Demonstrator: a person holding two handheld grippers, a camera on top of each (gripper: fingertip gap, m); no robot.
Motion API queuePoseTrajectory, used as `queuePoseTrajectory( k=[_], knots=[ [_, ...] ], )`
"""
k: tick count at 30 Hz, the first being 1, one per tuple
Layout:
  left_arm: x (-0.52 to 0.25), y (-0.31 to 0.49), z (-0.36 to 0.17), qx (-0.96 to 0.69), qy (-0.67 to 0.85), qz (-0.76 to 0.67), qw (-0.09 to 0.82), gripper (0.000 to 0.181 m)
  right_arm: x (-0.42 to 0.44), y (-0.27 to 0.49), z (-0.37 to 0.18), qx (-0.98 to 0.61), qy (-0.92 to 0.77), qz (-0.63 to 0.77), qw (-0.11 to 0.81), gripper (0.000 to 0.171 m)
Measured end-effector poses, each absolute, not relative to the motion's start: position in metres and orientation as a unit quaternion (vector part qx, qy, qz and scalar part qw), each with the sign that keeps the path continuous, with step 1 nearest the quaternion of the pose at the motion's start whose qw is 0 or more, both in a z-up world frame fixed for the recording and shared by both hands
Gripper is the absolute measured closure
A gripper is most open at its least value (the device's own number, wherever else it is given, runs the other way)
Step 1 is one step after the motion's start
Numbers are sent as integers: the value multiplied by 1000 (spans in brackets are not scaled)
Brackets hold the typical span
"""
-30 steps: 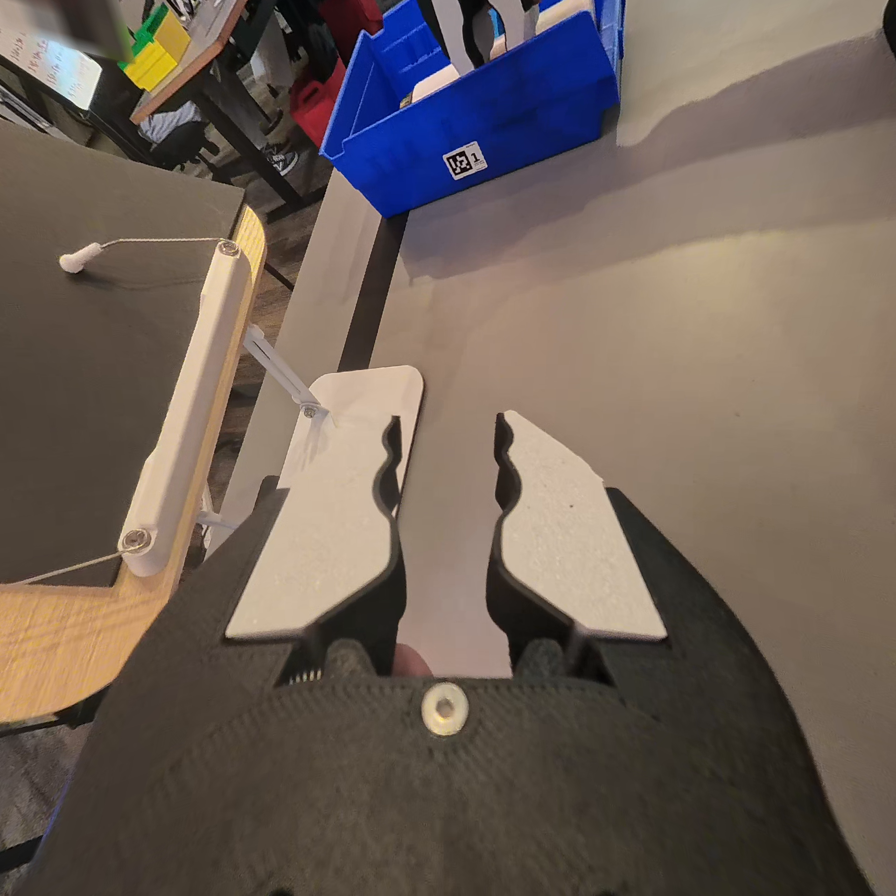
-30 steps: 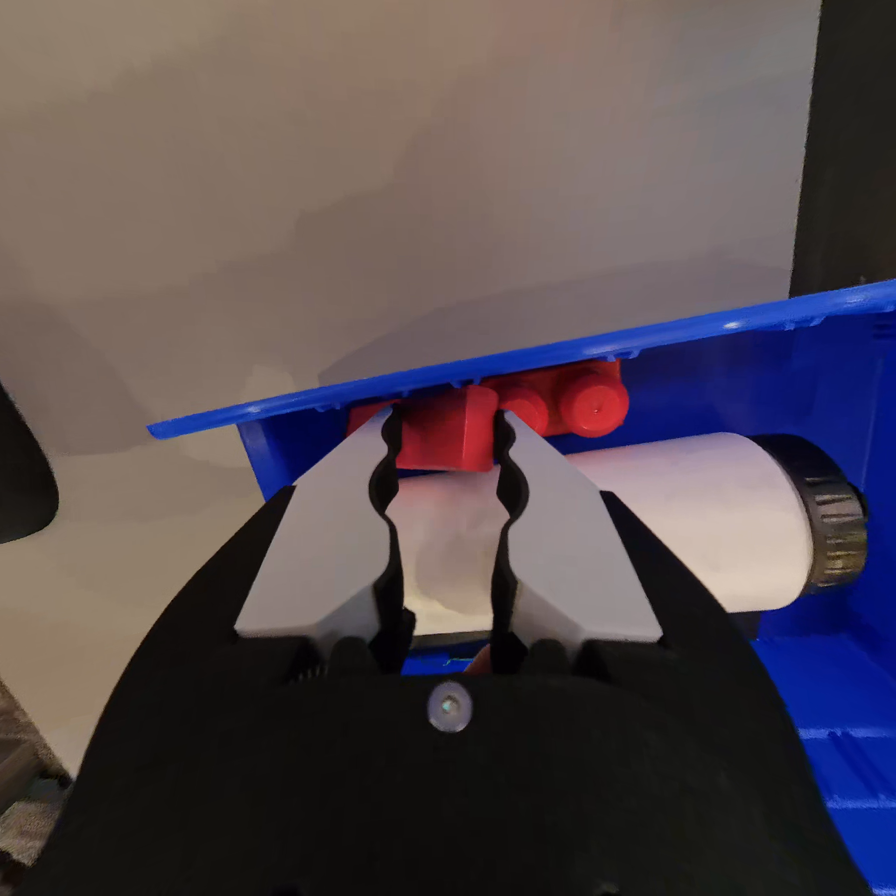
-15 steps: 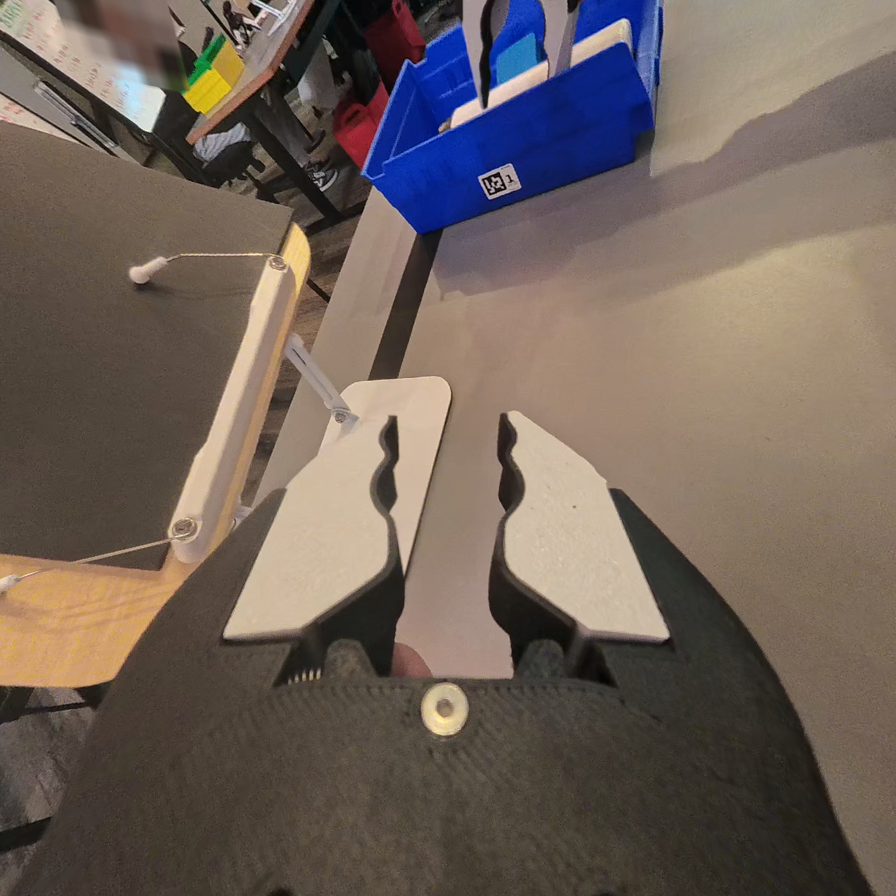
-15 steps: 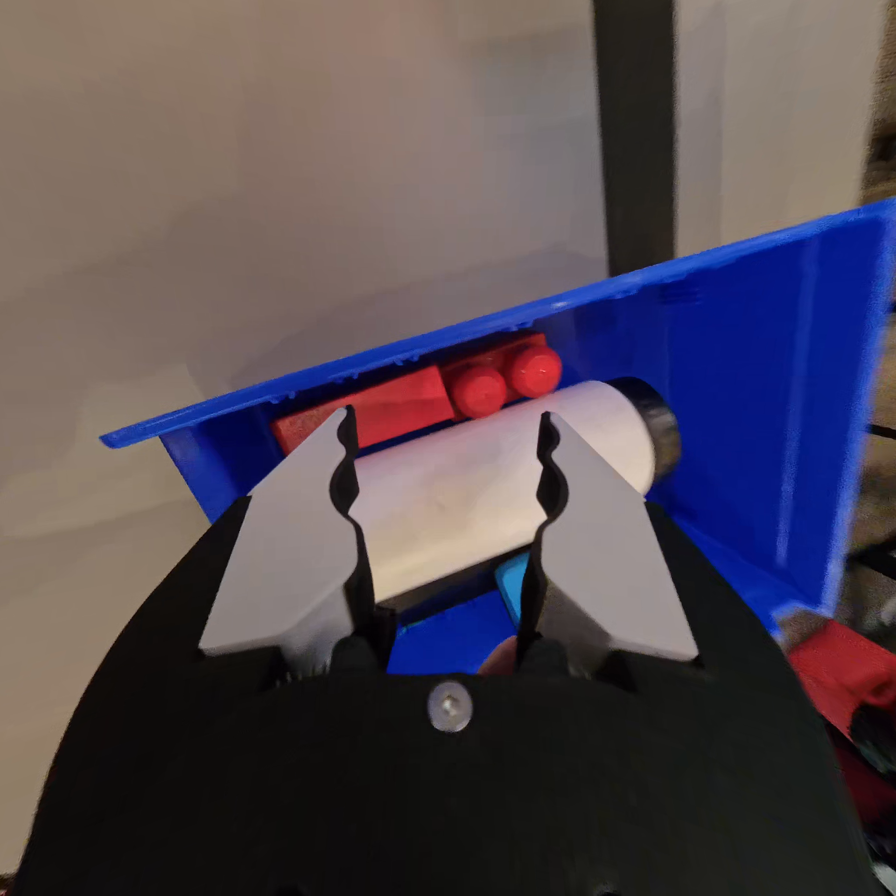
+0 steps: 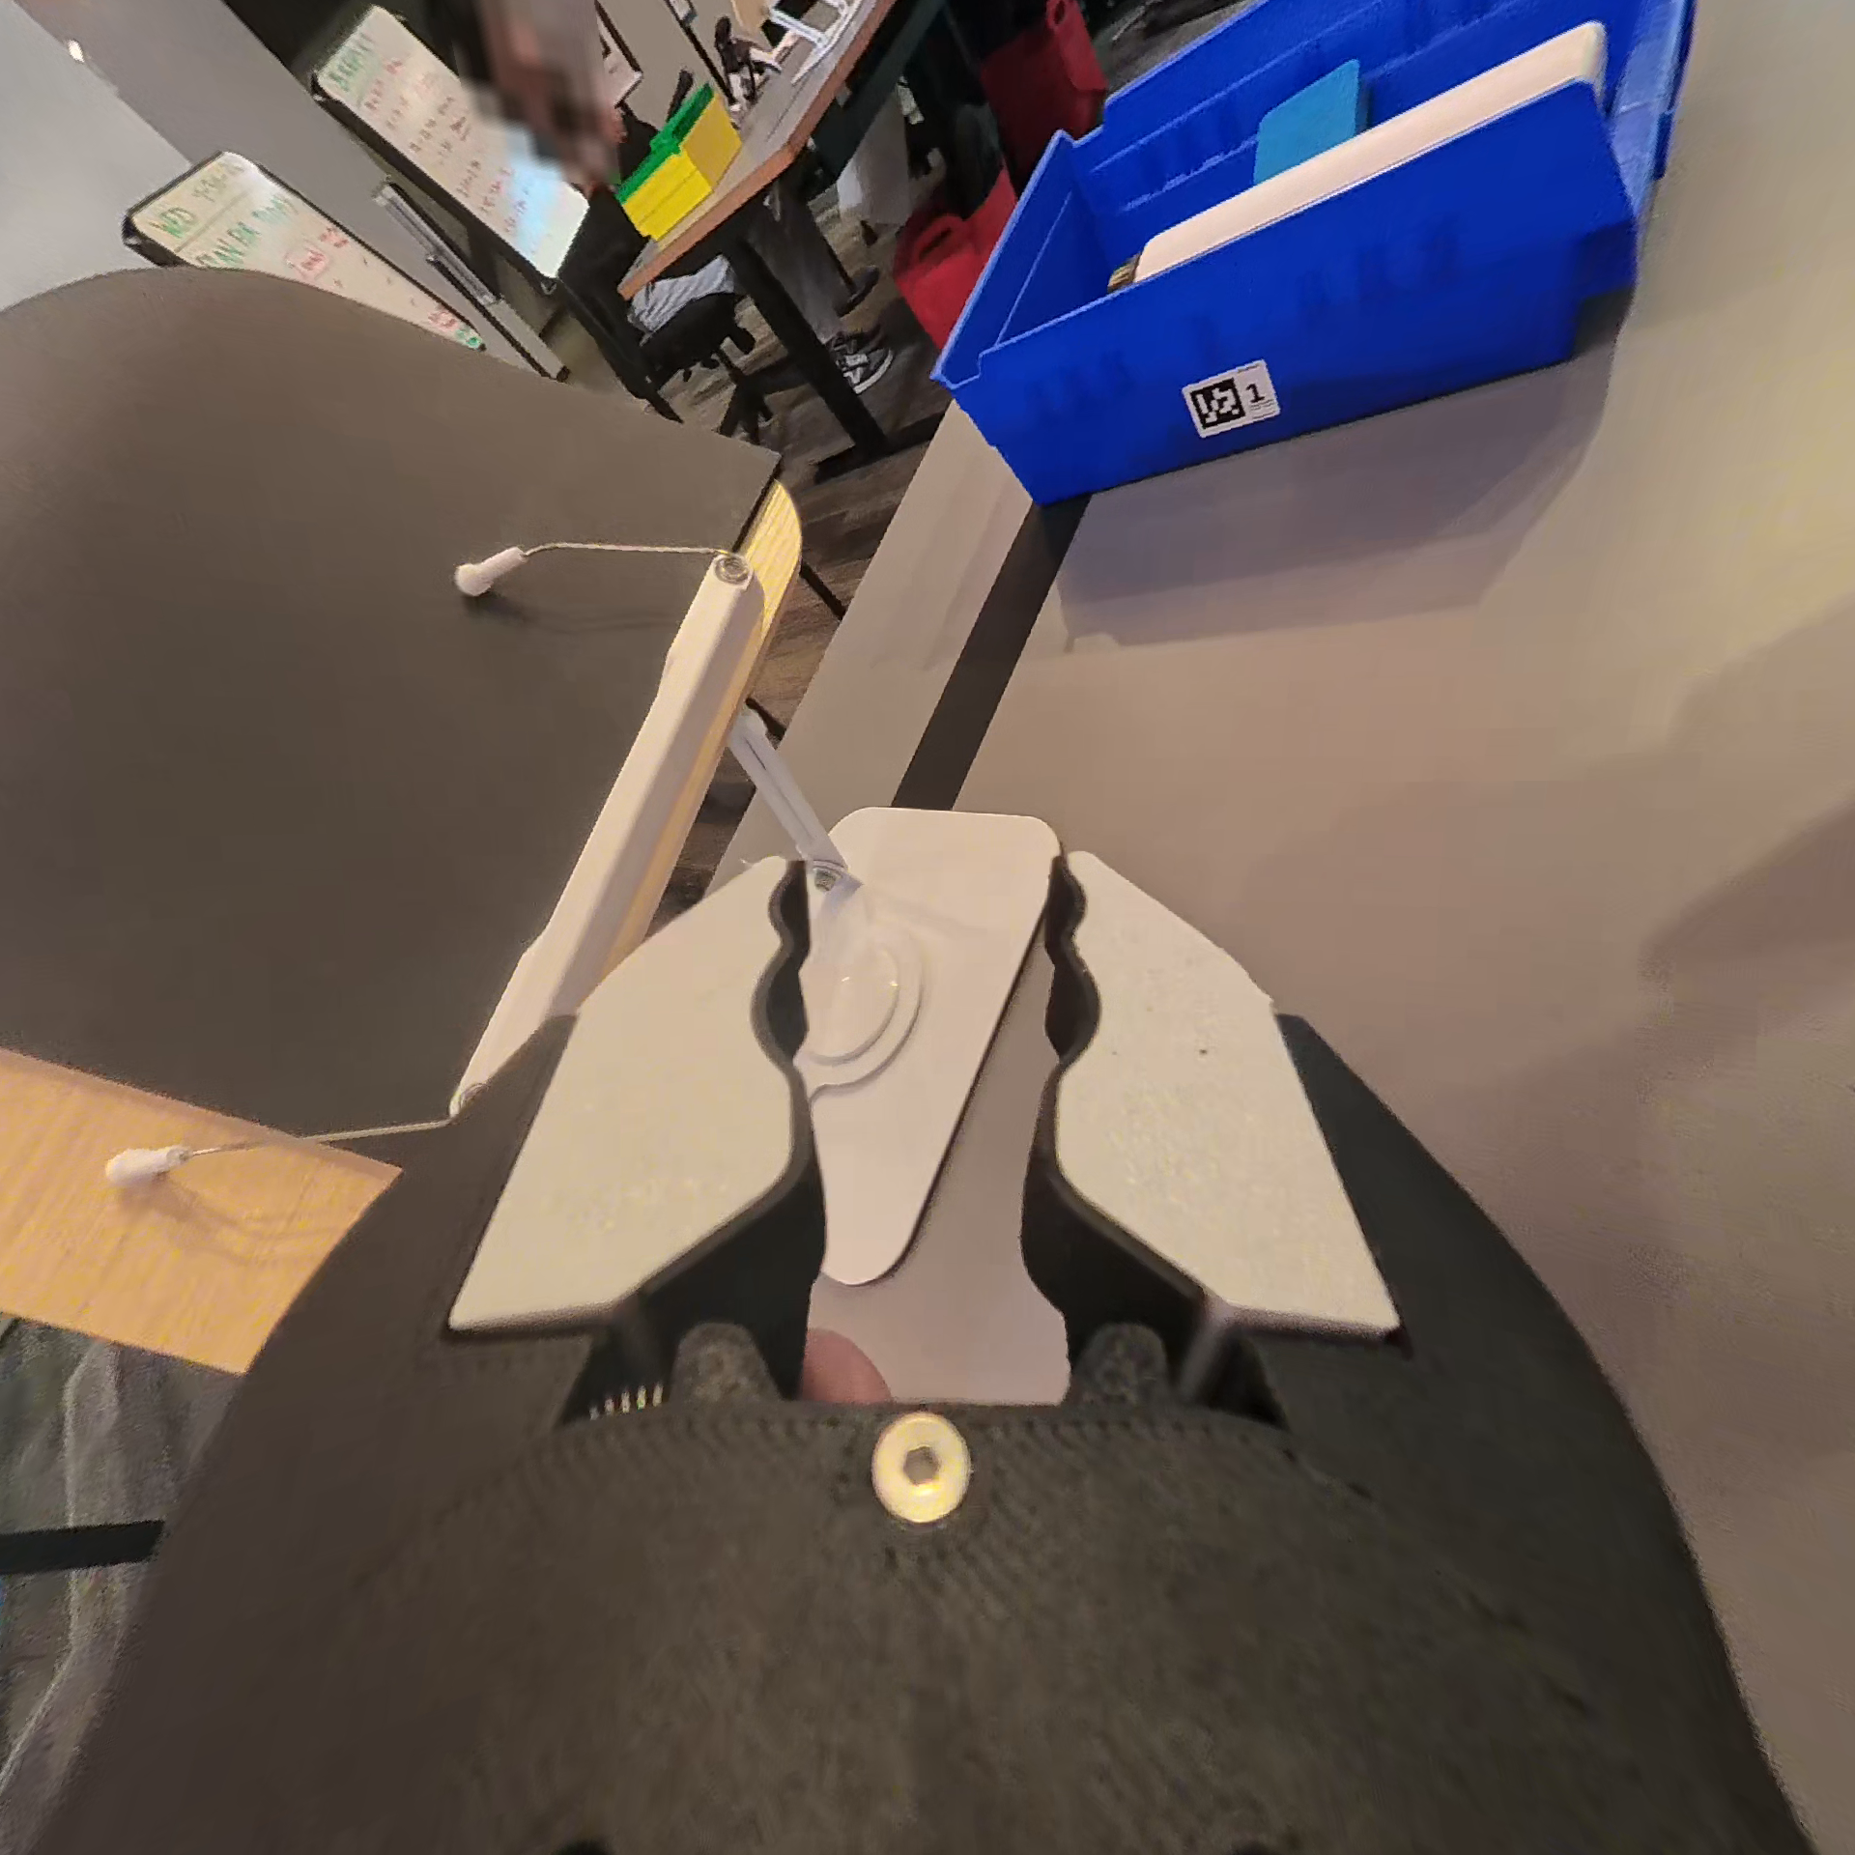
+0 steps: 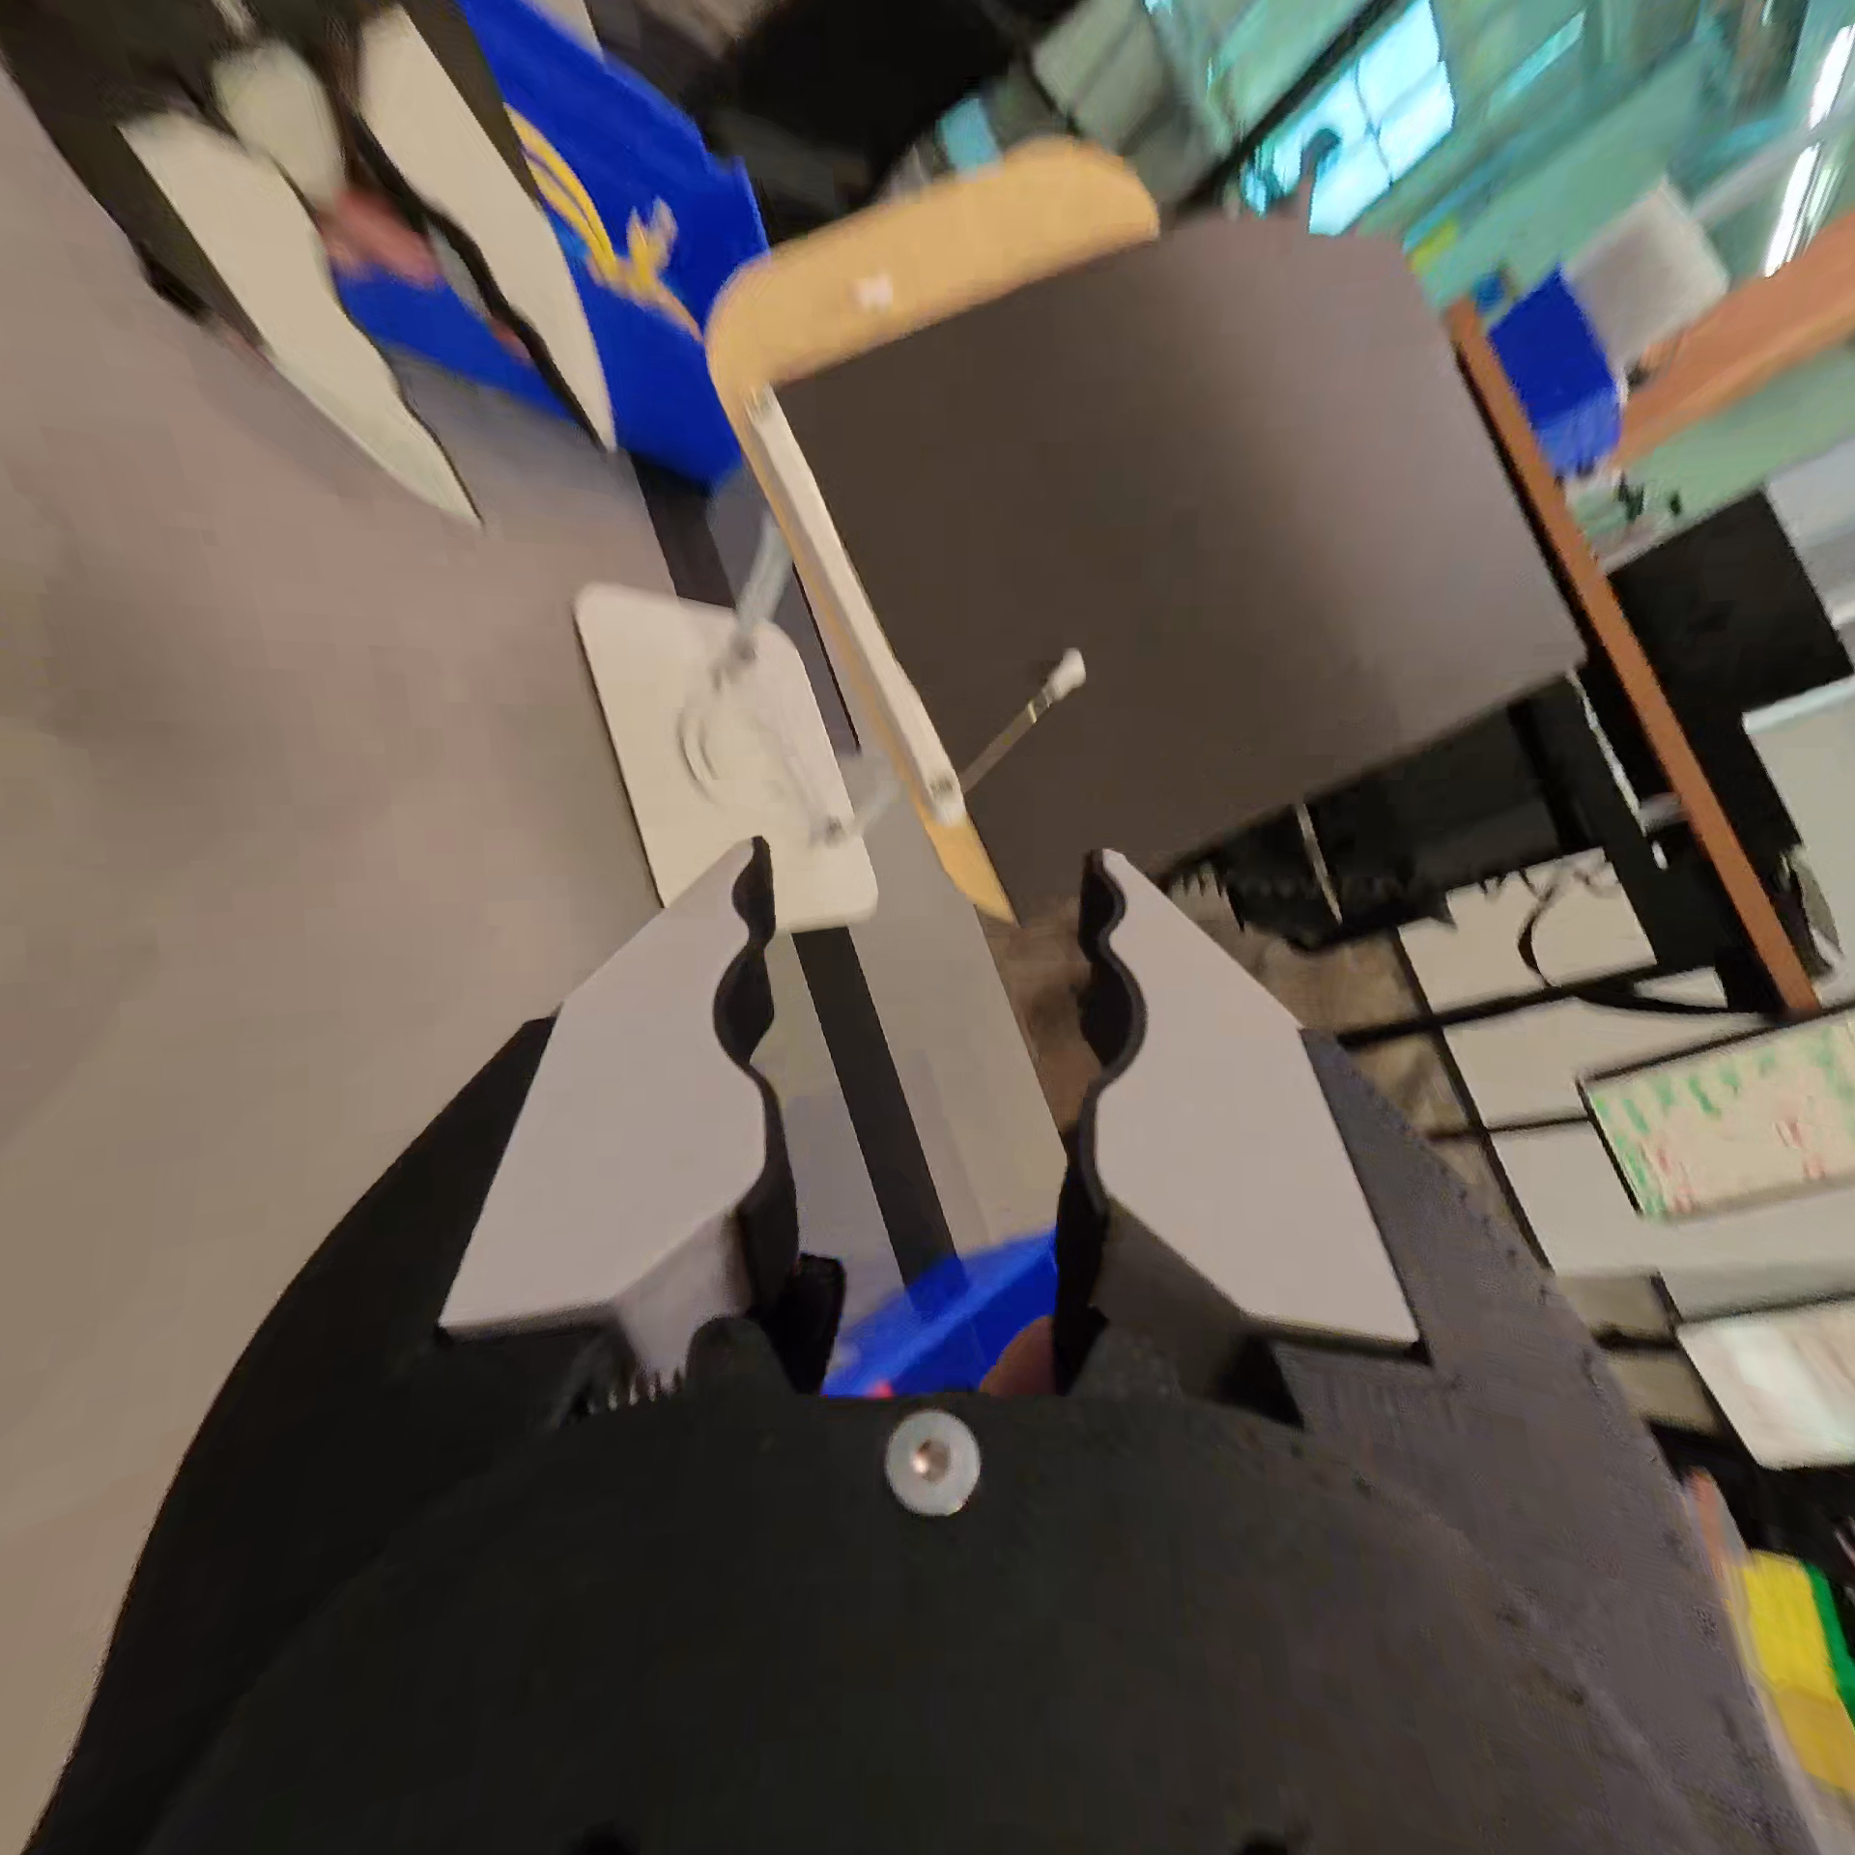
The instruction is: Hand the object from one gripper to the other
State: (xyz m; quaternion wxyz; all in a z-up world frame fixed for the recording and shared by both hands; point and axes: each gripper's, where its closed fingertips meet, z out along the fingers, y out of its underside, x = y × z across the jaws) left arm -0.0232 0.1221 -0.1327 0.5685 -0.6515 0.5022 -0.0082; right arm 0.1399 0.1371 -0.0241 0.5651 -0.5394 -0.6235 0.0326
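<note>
Half a second ago the right gripper (image 6: 929, 873) hung over the blue bin with its fingers astride the white cylinder; now it has swung away and looks across the grey table (image 6: 251, 803) toward the black board (image 6: 1154, 542) with the wooden edge, and the picture is smeared by motion. It has come out with nothing: its jaws are spread wide and hold only air. The left gripper (image 5: 918, 883) has drawn back a little, so that the white plate (image 5: 944, 1004) with its clear stand now shows between its fingers instead of beside them; its jaws are about as far apart as before, a moderate gap, gripping nothing (the plate lies on the table beneath them).

The blue bin (image 5: 1305, 301) stands at the far right of the table in the left wrist view. The white cylinder (image 5: 1355, 151) lies inside it, with a light blue piece (image 5: 1305, 130) behind. From the right wrist view, the left gripper shows at the far left, blurred, above the table.
</note>
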Motion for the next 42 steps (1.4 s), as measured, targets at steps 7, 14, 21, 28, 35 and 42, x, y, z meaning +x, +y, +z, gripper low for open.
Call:
queuePoseTrajectory(
  k=[7, 14, 21, 28, 35, 42],
  knots=[
    [-42, 129, -115, -657, 467, 7, 592, 136, 111, 119, -31, -503, -616, 87, 599, 117],
    [-104, 136, -56, -660, 375, 59, 648, 136, 117, 127, -30, -507, -605, 77, 609, 118],
    [-241, 157, -37, -741, 281, 179, 583, 136, 116, 132, -34, -506, -608, 56, 609, 120],
    [-352, 156, -131, -870, 132, 137, 455, 136, 112, 133, -38, -508, -613, 48, 603, 120],
    [-377, 156, -253, -957, 92, 74, 266, 136, 120, 134, -37, -511, -612, 37, 602, 120],
    [-399, 161, -305, -980, 80, 89, 157, 136, 136, 143, -38, -524, -605, 4, 600, 120]
  ],
)
